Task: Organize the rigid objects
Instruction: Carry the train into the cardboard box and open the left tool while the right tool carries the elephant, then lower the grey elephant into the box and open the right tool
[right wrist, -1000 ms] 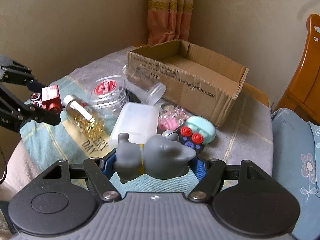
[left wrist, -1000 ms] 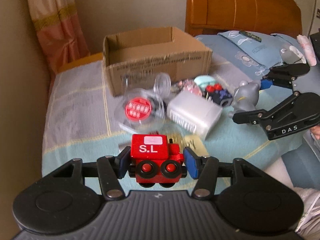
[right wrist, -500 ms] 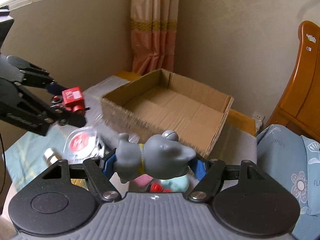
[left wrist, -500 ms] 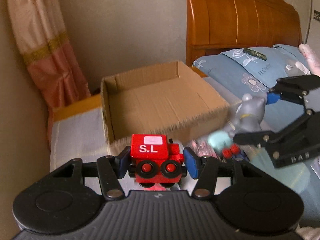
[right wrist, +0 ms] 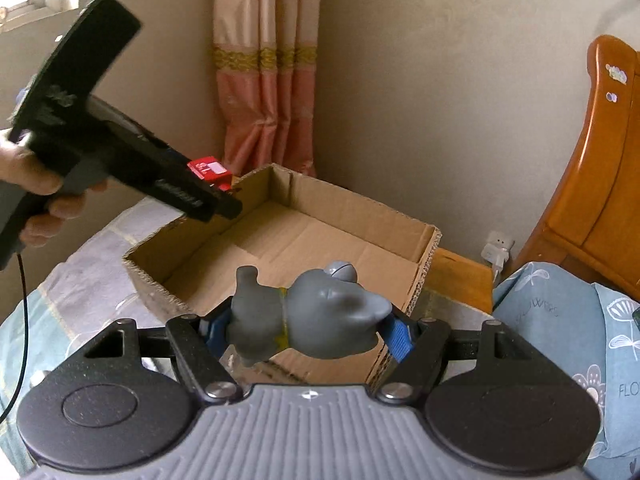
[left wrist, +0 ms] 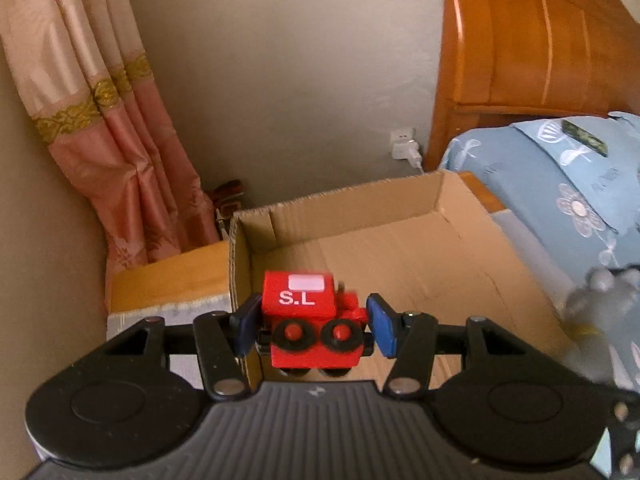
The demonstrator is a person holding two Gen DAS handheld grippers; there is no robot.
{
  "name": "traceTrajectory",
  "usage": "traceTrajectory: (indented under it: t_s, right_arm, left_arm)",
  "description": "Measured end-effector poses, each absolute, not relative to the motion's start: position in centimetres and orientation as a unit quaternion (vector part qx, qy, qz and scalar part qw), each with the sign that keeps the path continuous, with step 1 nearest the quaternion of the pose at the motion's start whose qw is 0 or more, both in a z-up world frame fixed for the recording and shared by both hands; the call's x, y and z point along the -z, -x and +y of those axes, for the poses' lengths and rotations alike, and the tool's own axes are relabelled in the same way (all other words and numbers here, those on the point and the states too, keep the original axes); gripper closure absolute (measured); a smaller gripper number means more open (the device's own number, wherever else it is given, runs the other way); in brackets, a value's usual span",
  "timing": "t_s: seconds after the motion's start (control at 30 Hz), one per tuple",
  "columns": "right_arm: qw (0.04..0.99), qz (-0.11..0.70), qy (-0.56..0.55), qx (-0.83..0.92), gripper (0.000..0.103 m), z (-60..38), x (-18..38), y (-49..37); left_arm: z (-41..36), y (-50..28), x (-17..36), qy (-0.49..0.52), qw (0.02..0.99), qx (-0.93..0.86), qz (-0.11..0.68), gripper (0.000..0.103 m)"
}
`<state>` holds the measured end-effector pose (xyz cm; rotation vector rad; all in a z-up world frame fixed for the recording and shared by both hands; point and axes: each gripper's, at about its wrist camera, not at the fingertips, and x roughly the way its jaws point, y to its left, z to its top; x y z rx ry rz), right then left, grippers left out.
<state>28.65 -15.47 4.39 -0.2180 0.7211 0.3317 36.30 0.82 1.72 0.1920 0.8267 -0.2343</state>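
Note:
My left gripper (left wrist: 312, 326) is shut on a red toy train (left wrist: 314, 322) marked "S.L", held over the near left corner of an open cardboard box (left wrist: 400, 248). In the right wrist view the same red toy train (right wrist: 210, 172) hangs above the box's far left wall, in the left gripper (right wrist: 224, 196) held by a person's hand (right wrist: 36, 184). My right gripper (right wrist: 308, 332) is shut on a grey rubber animal figure (right wrist: 308, 316), which lies sideways above the near edge of the cardboard box (right wrist: 304, 240). The box's inside looks bare. The grey figure (left wrist: 600, 304) shows blurred at the right in the left wrist view.
The box rests on a cloth-covered surface (right wrist: 80, 256) beside a bed with a blue floral pillow (left wrist: 560, 184) and a wooden headboard (left wrist: 532, 52). A pink curtain (left wrist: 100, 120) hangs in the corner. A wall socket with a plug (left wrist: 404, 148) sits behind the box.
Both grippers have risen and moved forward from the clutter of objects to above the box, each keeping its toy. The loose items on the cloth have dropped out of view.

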Motion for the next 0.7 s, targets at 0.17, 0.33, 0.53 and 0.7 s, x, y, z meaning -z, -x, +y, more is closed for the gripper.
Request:
traceTrajectory:
  t_s: [0.17,0.33,0.53,0.7]
  right_arm:
    - [0.912,0.36,0.112,-0.161,0.025,-15.0,-4.1,-30.1]
    - [0.908,0.367,0.117,-0.162,0.025,-14.4,-3.6,-31.1]
    - [0.907,0.375,0.119,-0.149,0.025,-13.8,-3.5,-33.1]
    - [0.911,0.37,0.119,-0.138,0.021,-13.1,-3.8,-34.5]
  left_arm:
    - [0.4,-38.0,-0.7,-0.089,0.903,0.12,0.402,0.01]
    - [0.6,-36.7,-0.2,-0.113,0.904,0.123,0.394,0.01]
    - [1.9,-34.1,-1.2,-0.118,0.906,0.132,0.384,0.009]
    - [2.5,-32.3,-2.0,-0.126,0.908,0.125,0.38,0.007]
